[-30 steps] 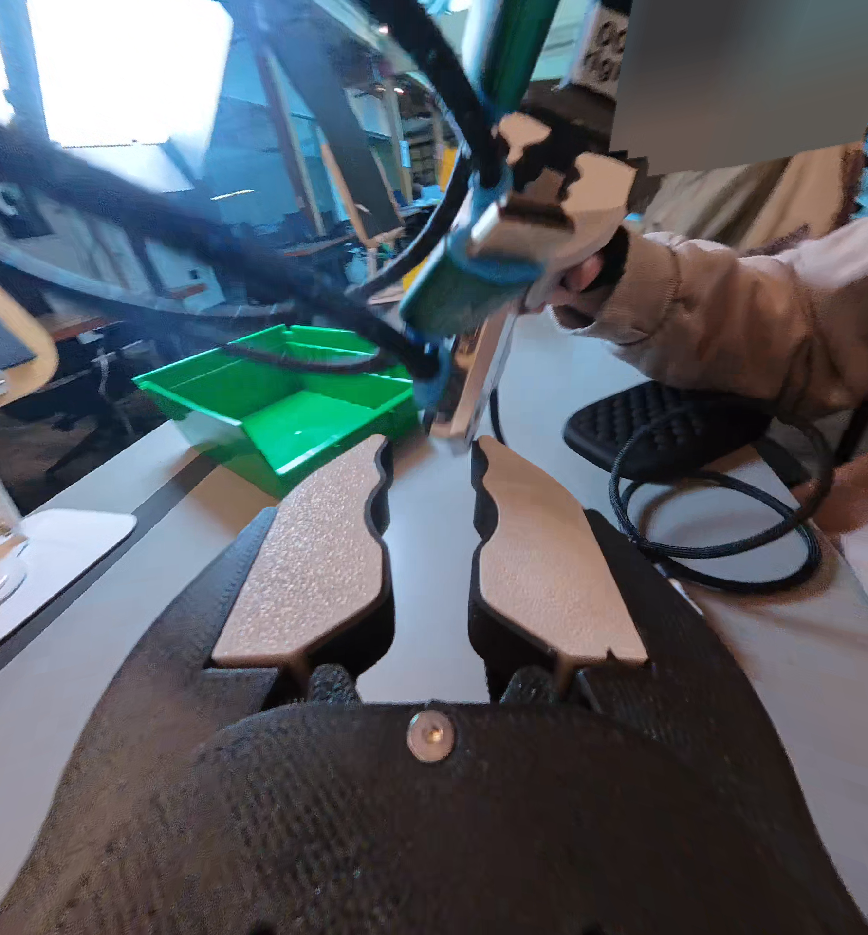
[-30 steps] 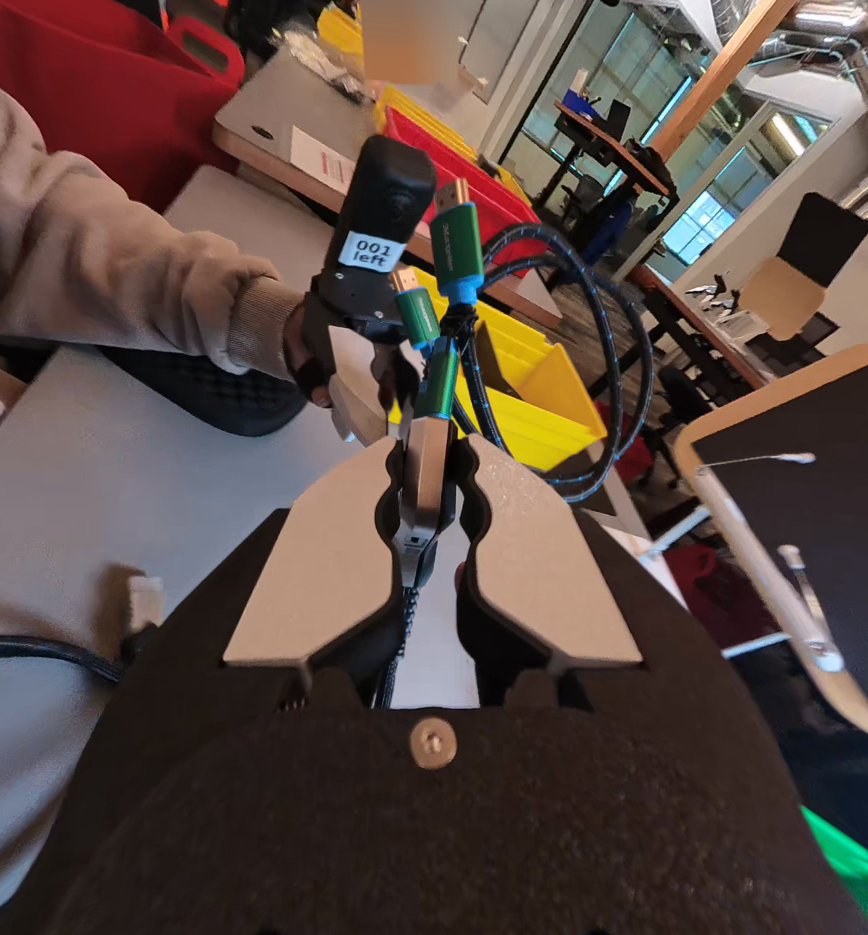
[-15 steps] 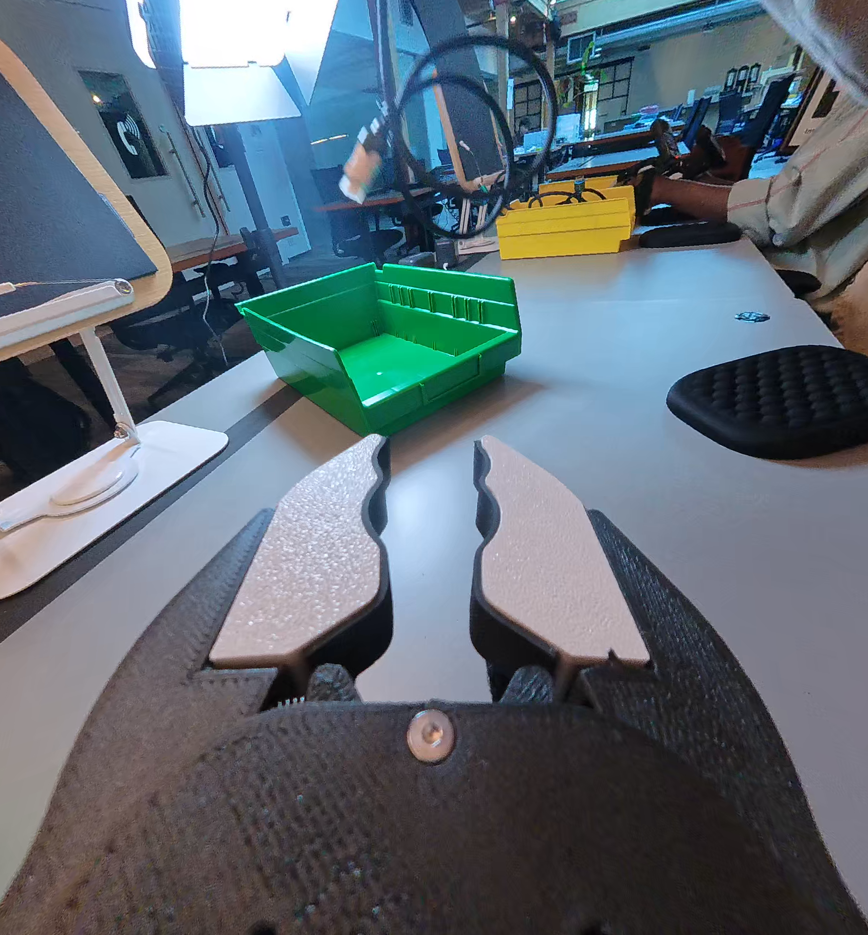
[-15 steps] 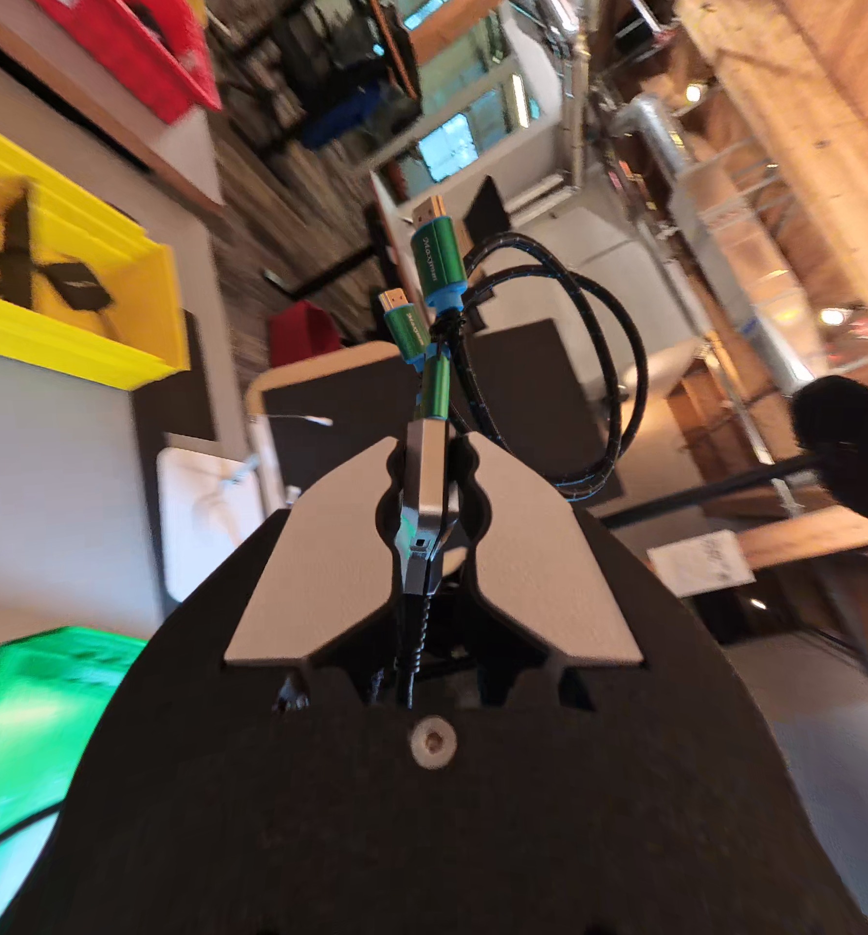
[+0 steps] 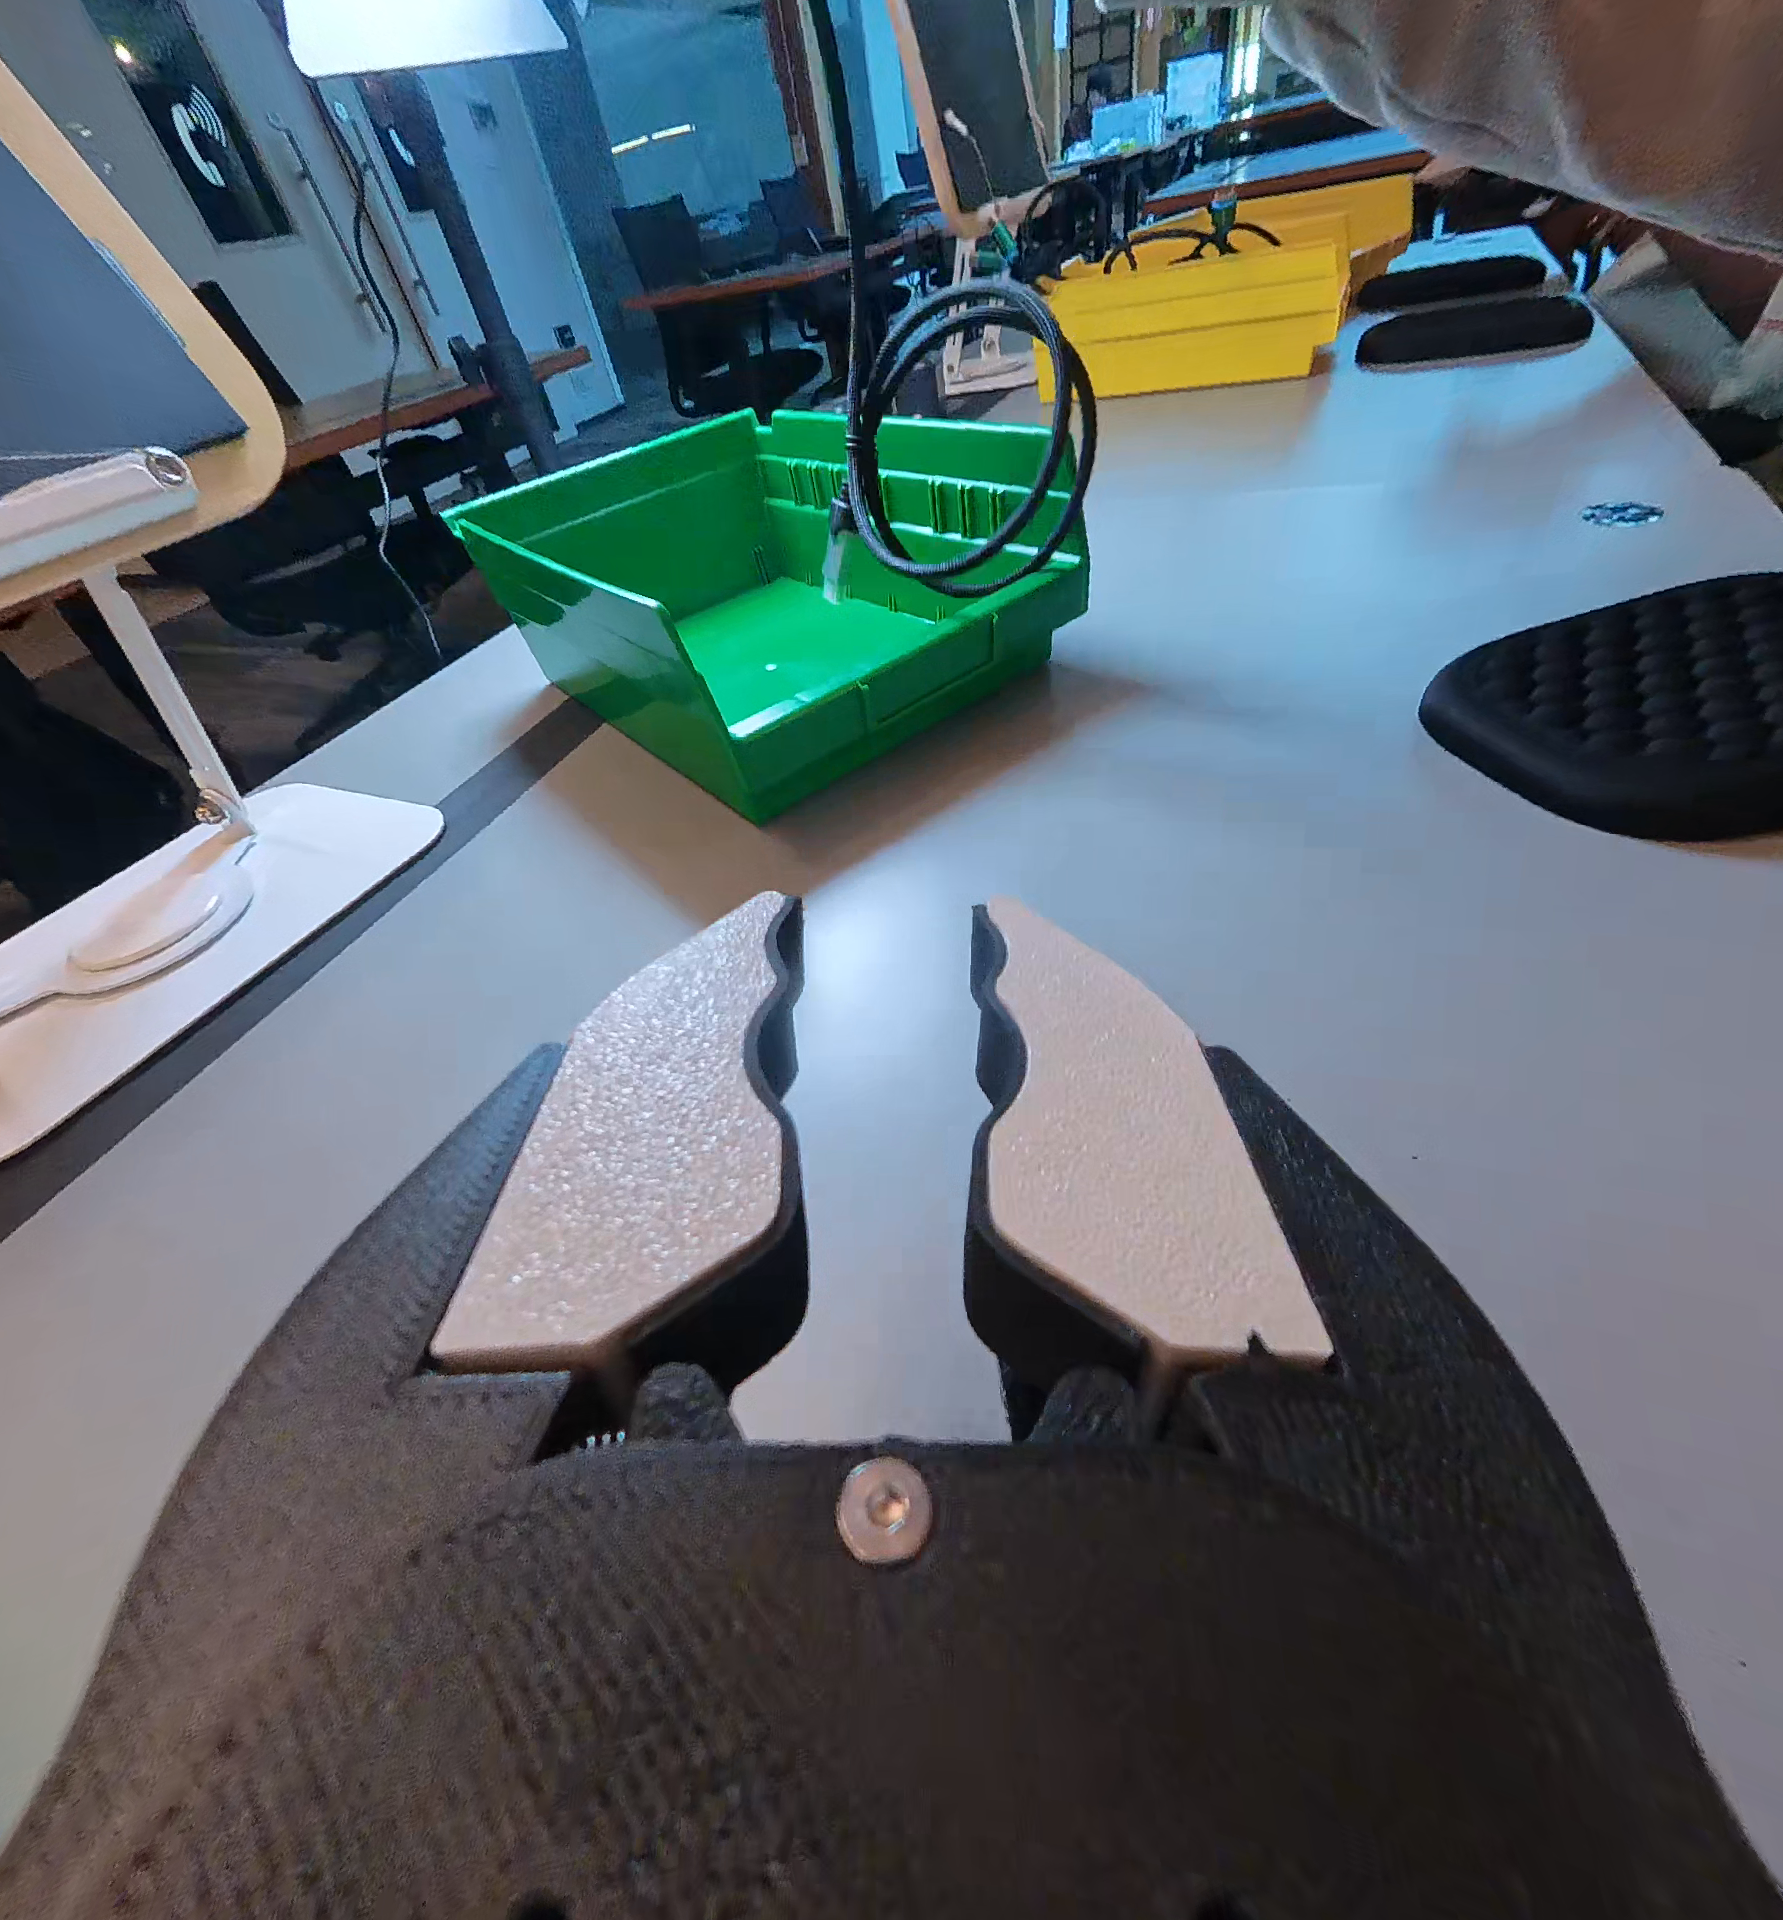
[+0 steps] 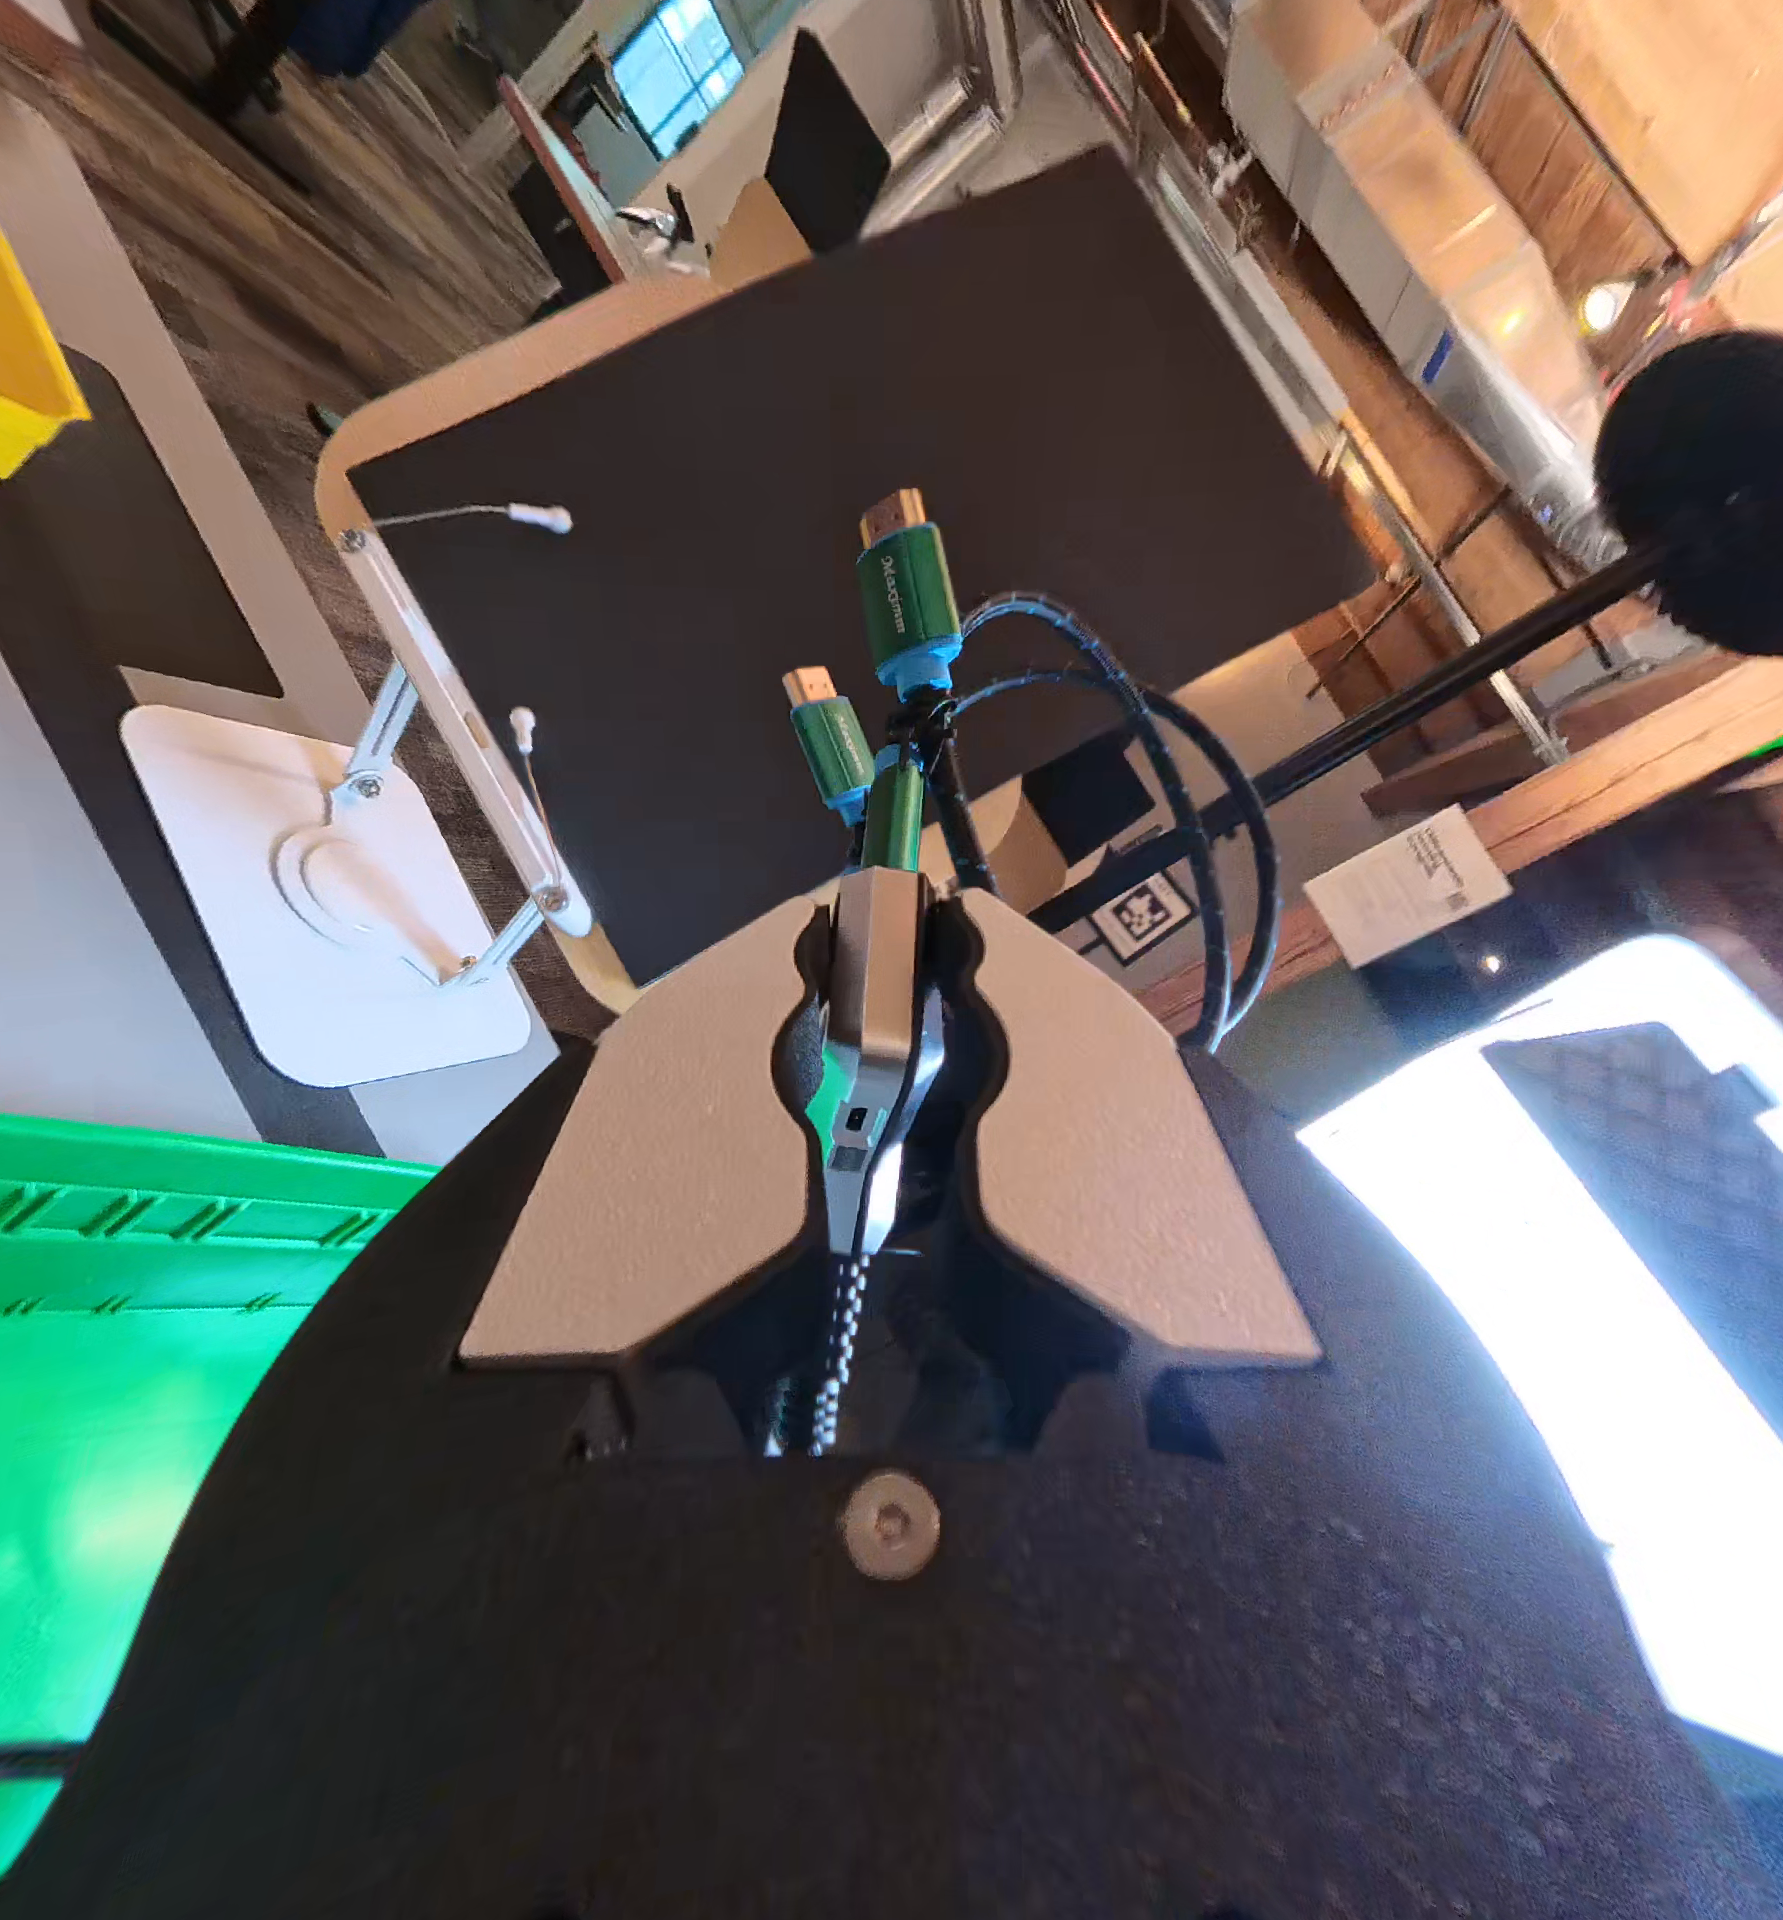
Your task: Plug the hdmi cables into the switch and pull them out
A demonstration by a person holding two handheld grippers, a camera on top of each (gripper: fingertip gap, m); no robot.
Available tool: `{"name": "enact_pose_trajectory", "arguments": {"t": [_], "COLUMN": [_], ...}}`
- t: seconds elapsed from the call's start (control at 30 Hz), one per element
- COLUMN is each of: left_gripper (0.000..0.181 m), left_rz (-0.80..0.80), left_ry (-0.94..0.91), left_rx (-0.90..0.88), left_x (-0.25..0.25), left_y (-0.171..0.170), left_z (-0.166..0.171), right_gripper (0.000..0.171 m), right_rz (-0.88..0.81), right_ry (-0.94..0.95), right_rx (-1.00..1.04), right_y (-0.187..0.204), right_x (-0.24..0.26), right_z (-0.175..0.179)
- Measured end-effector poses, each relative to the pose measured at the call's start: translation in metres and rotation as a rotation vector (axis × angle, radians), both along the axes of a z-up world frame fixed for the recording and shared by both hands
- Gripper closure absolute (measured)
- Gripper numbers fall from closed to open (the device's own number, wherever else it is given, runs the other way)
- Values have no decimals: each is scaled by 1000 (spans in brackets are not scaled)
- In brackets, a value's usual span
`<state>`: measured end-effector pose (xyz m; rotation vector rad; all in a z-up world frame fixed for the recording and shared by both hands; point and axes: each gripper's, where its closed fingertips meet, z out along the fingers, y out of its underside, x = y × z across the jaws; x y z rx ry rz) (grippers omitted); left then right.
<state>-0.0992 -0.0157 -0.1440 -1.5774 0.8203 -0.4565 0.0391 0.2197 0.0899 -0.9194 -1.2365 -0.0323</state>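
Observation:
My right gripper (image 6: 876,914) is shut on a slim silver HDMI switch (image 6: 871,997), held edge-on between the fingers. One green HDMI plug (image 6: 892,821) sits in the switch's far end. Two more green plugs (image 6: 902,603) (image 6: 830,738) stick up loose, tied to a blue-black braided cable coil (image 6: 1214,831). A braided lead (image 6: 825,1340) runs back from the switch. In the left wrist view a black cable loop (image 5: 1069,416) with a silver connector (image 5: 837,561) hangs over the green bin (image 5: 606,644). My left gripper (image 5: 882,914) is open and empty, low over the grey table (image 5: 1282,1039).
A black wrist pad (image 5: 1645,707) lies at the right. A white stand base (image 5: 274,862) holding a dark board is at the left, also in the right wrist view (image 6: 243,800). Yellow bins (image 5: 1199,312) stand far back. A sleeve (image 5: 1593,94) is overhead. The green bin (image 6: 87,1351) is below my right gripper. The left gripper's tips are roughly 35 cm from the right gripper's.
My right gripper has swung away from the left one, carrying the switch and cables over the green bin; the hanging loop has dropped lower. My left gripper stays open and empty.

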Motion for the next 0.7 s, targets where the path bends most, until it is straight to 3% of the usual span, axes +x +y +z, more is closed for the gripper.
{"name": "enact_pose_trajectory", "arguments": {"t": [0.13, 0.33, 0.43, 0.53, 0.6, 0.7], "left_gripper": [150, 150, 151, 151, 152, 153], "left_rz": [-6, -8, -8, -10, -11, -13], "left_ry": [33, 59, 74, 94, 100, 118], "left_rx": [-29, -55, -67, -62, -57, -50], "left_x": [4, 5, 5, 5, 6, 8], "left_y": [2, 3, 4, 2, 1, -1], "left_z": [-12, -22, -27, -29, -28, -29], "right_gripper": [152, 153, 153, 154, 171, 171], "right_rz": [-30, -24, 14, 11, 9, 15], "right_ry": [76, 221, 241, 219, 221, 249], "right_rx": [-24, 10, 17, -25, -45, -163], "right_y": [30, 62, 66, 73, 71, 64], "right_x": [-1, -8, -13, -12, -7, 6], "right_z": [-2, 48, 57, 33, 11, -21]}}
